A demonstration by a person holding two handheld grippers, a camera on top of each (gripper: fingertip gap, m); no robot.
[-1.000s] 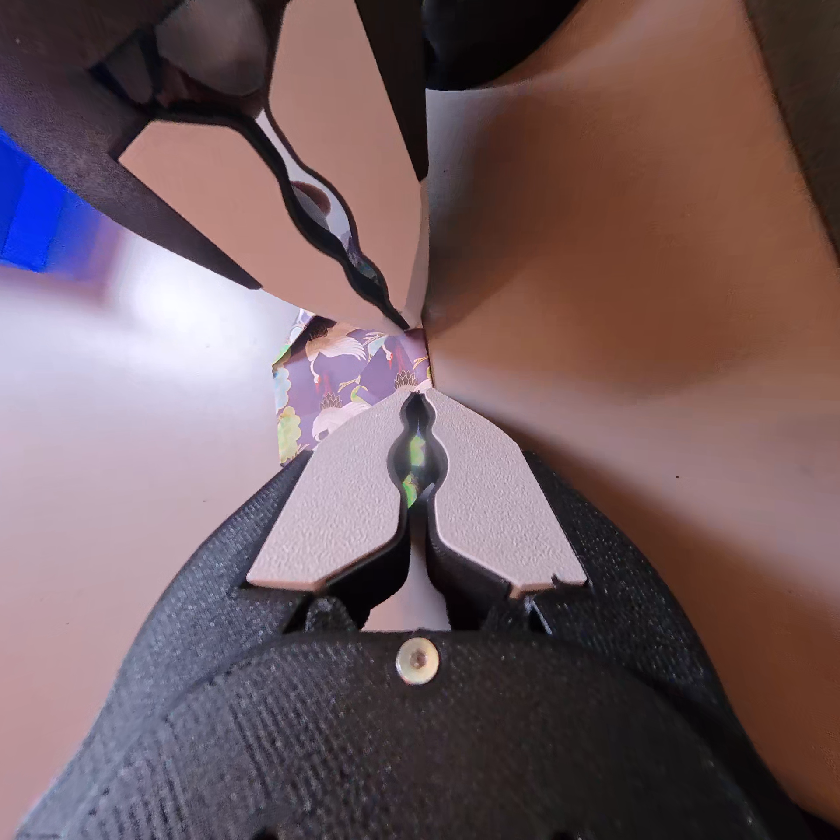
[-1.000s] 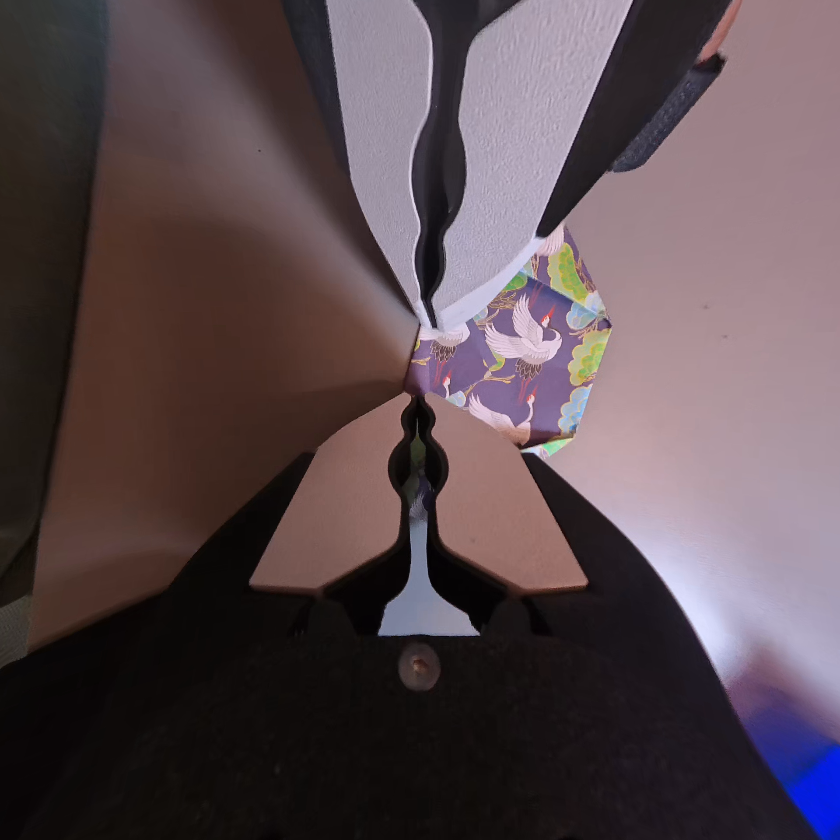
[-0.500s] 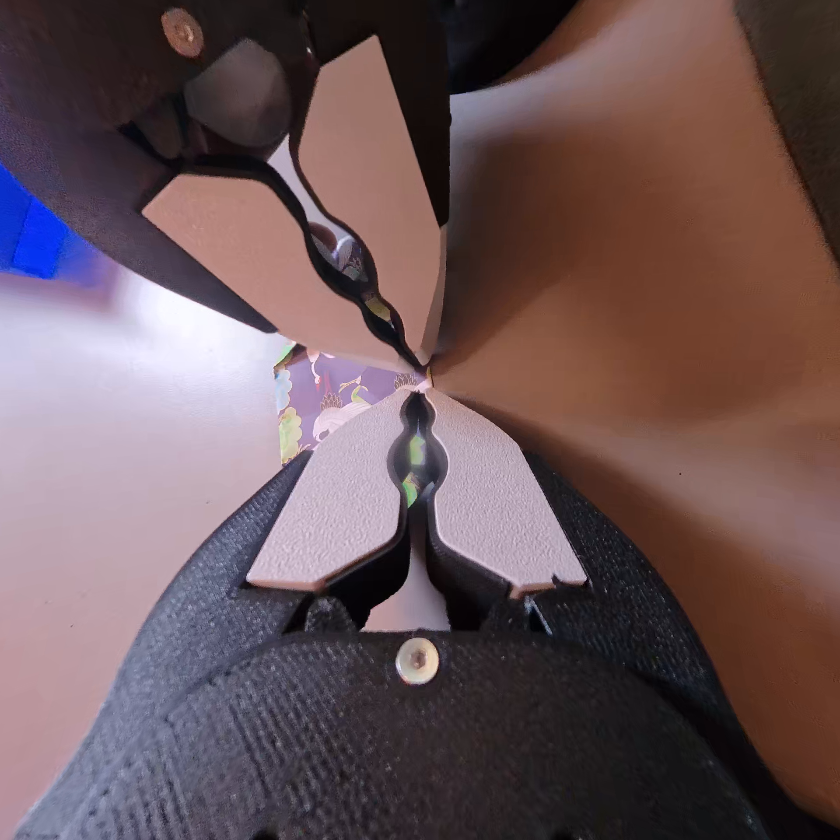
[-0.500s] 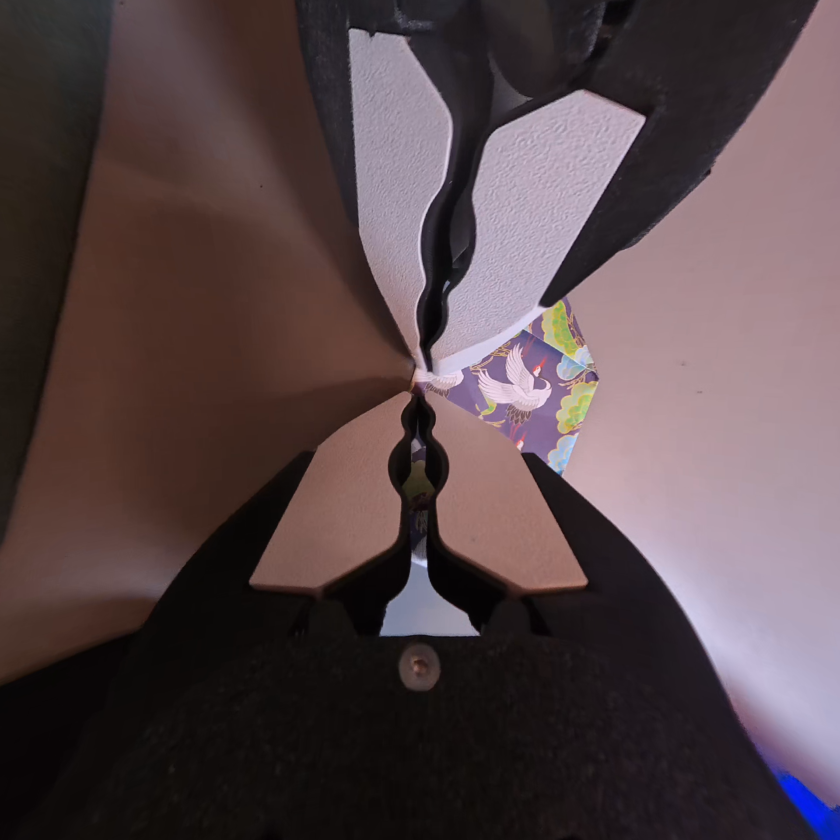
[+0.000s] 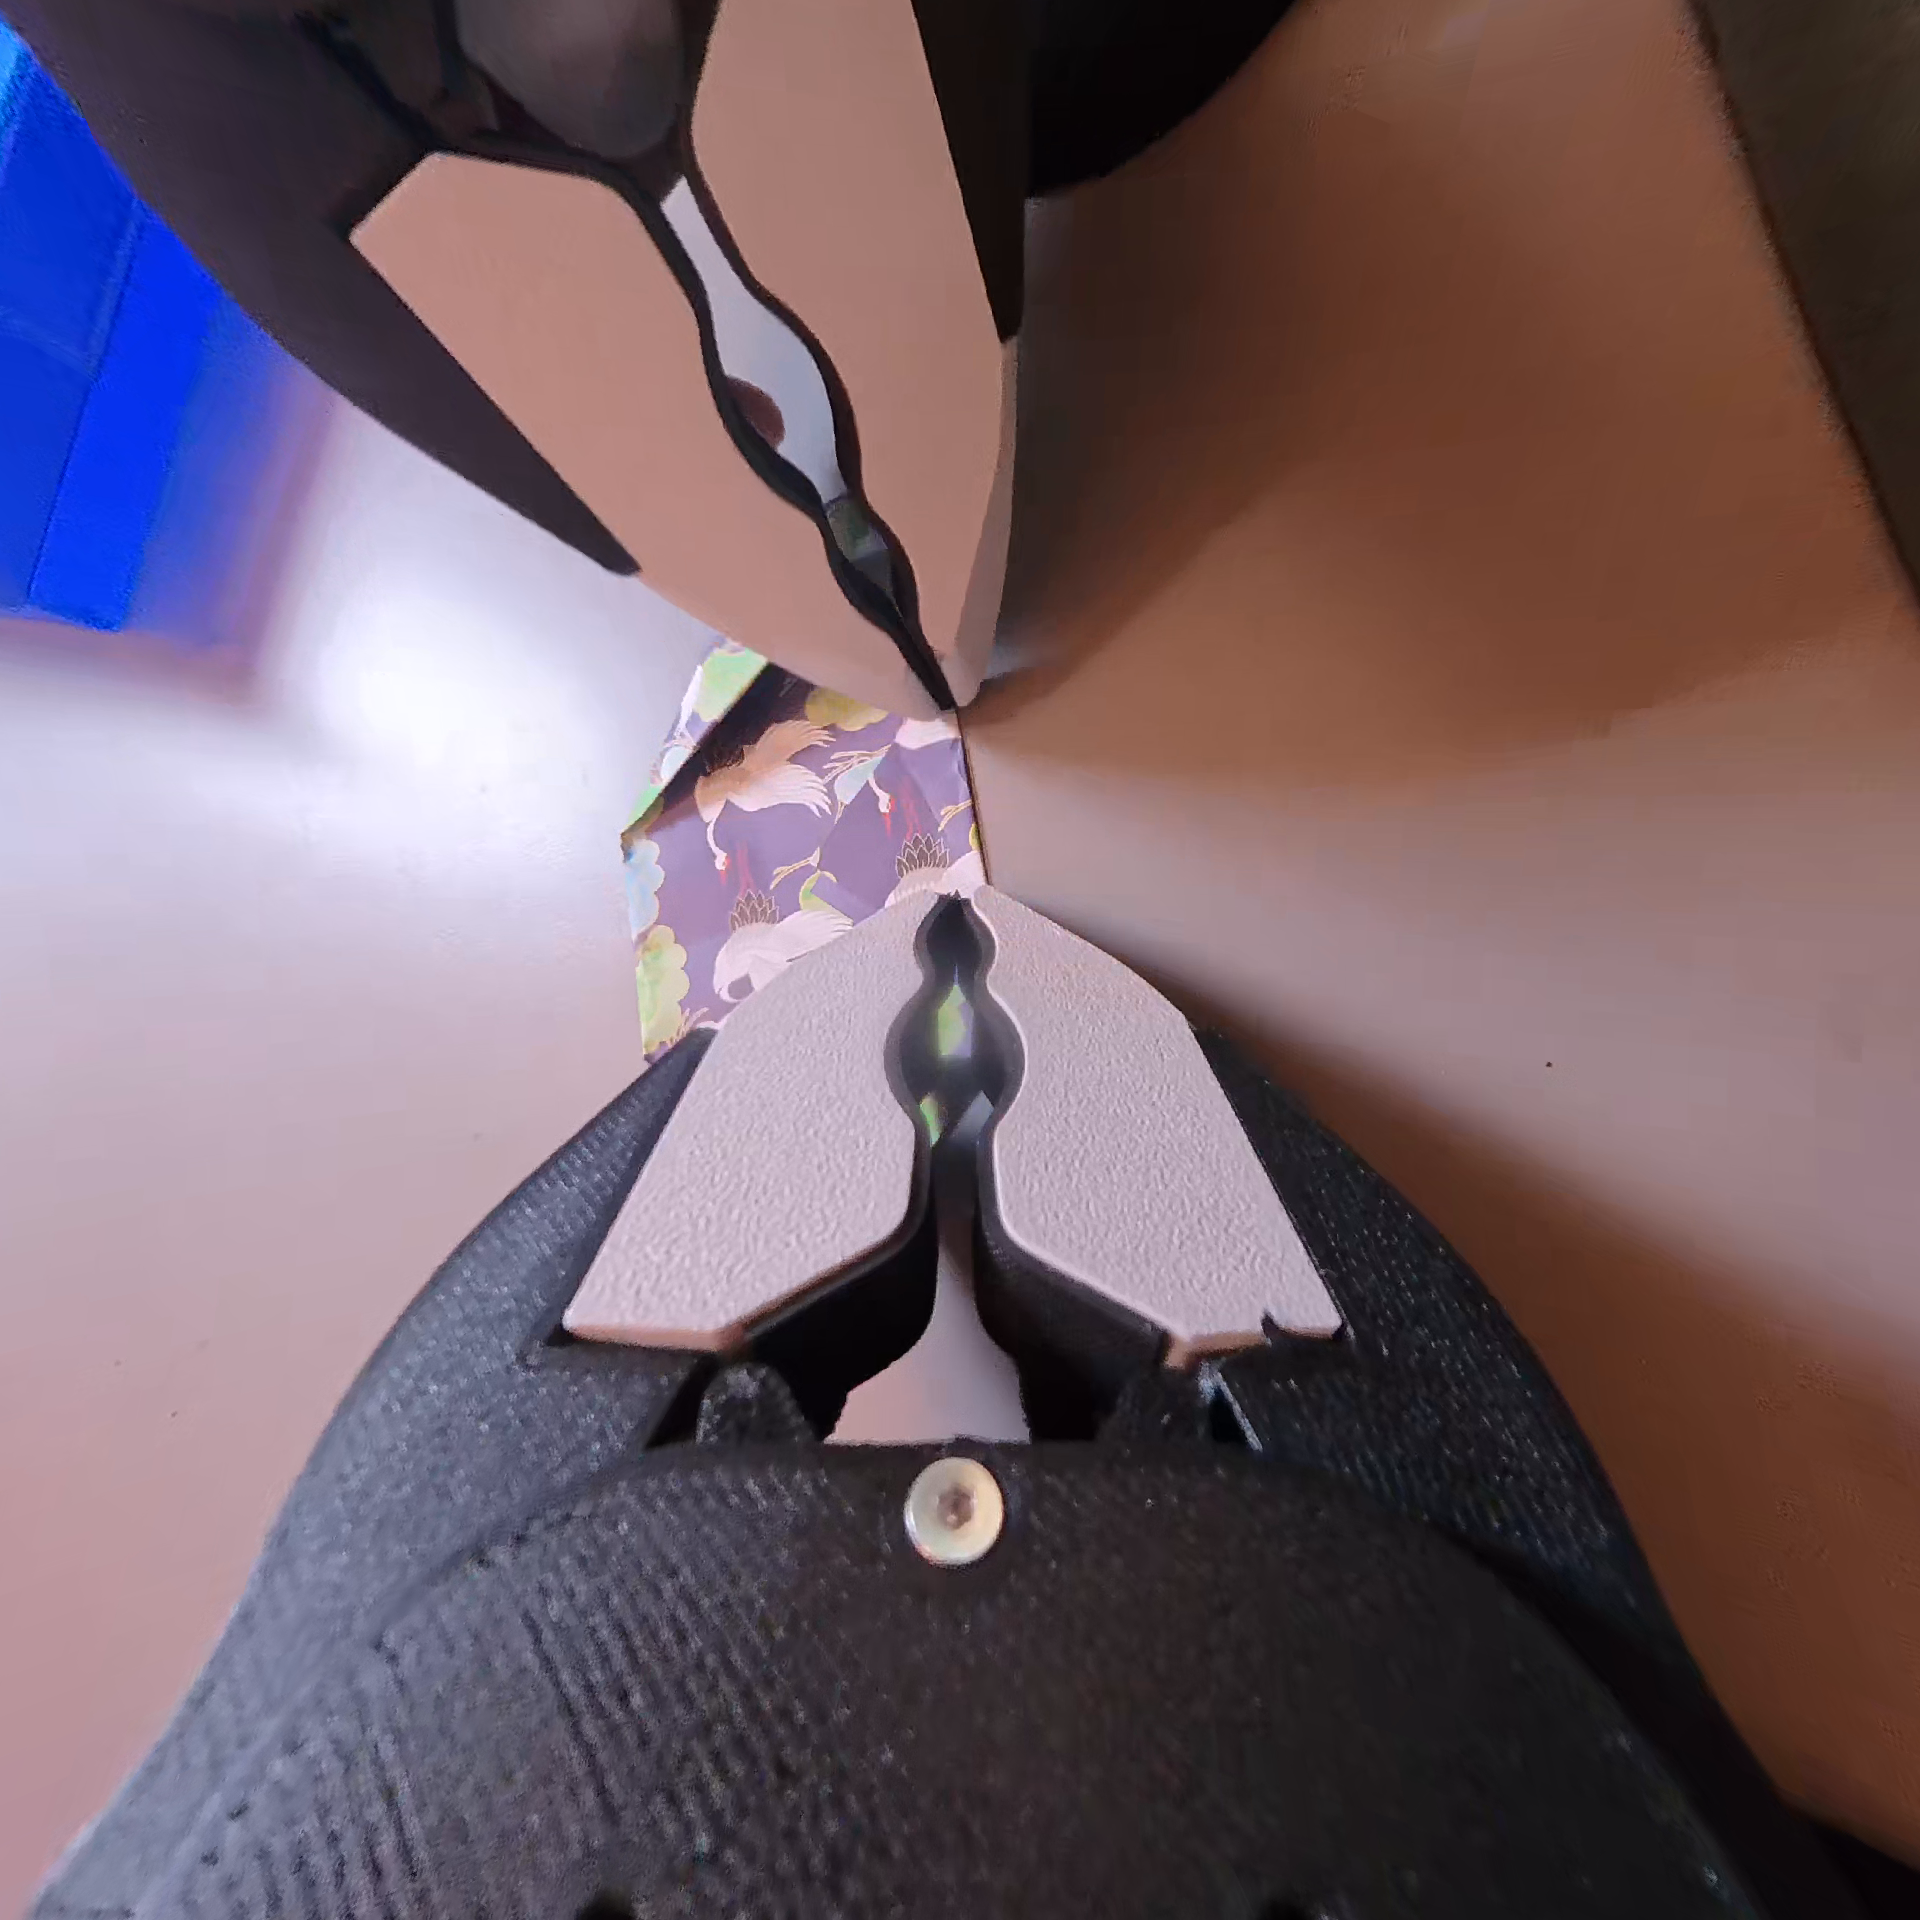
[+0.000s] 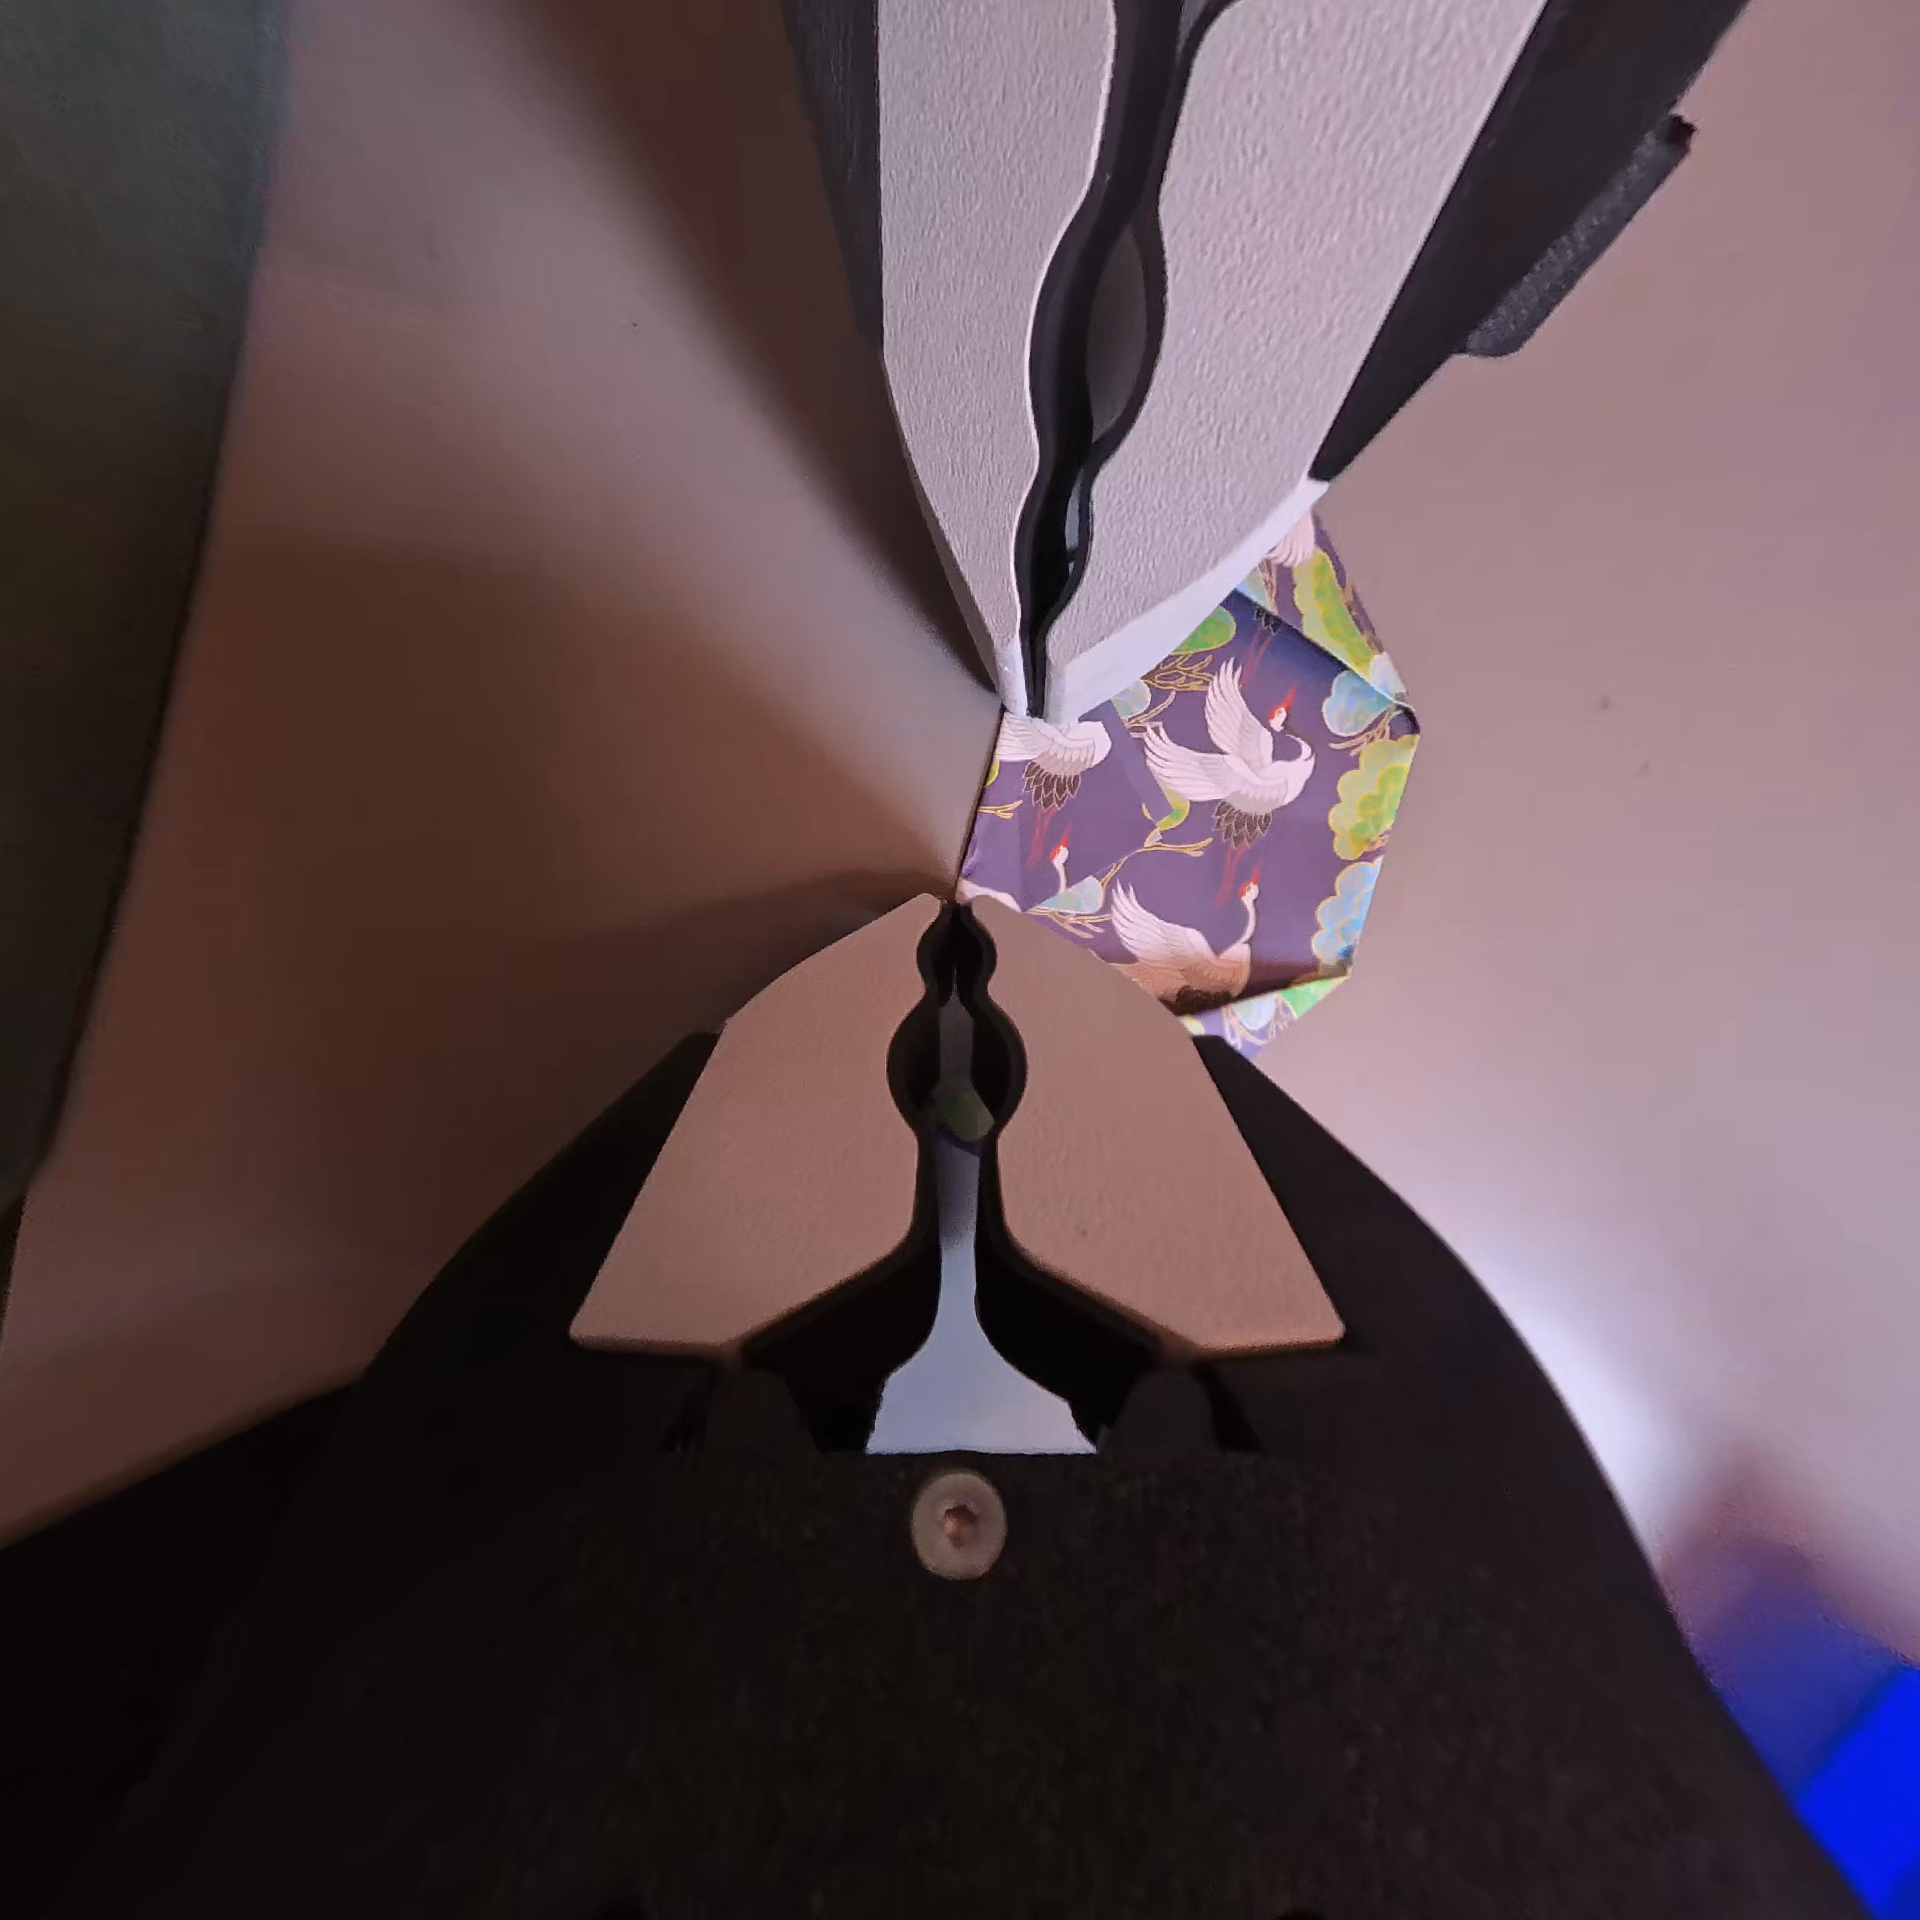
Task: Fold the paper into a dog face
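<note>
The folded paper (image 5: 790, 852), purple with white cranes and green clouds, is held just above the pale table. My left gripper (image 5: 951, 906) is shut on one end of its straight edge; a strip of paper shows in the gap between its fingers. My right gripper (image 5: 948, 701) comes in from the top of the left wrist view and is shut on the other end of the same edge. In the right wrist view the paper (image 6: 1195, 810) spreads to the right between my right gripper (image 6: 954, 909) below and the left gripper (image 6: 1029, 707) above.
The table (image 5: 1455, 935) is plain and pinkish beige. A blurred blue object (image 5: 73, 416) lies at the far left, also showing at the lower right of the right wrist view (image 6: 1870, 1766). A dark olive surface (image 6: 104, 416) borders the table on the other side. Both grippers' tips are close together, under 4 cm apart. Both grippers' tips are roughly 25 cm from the blurred blue object (image 5: 73, 416).
The two grippers drew close together along the paper's edge half a second ago and have now moved apart again, so more of the paper shows between them. Both stay shut.
</note>
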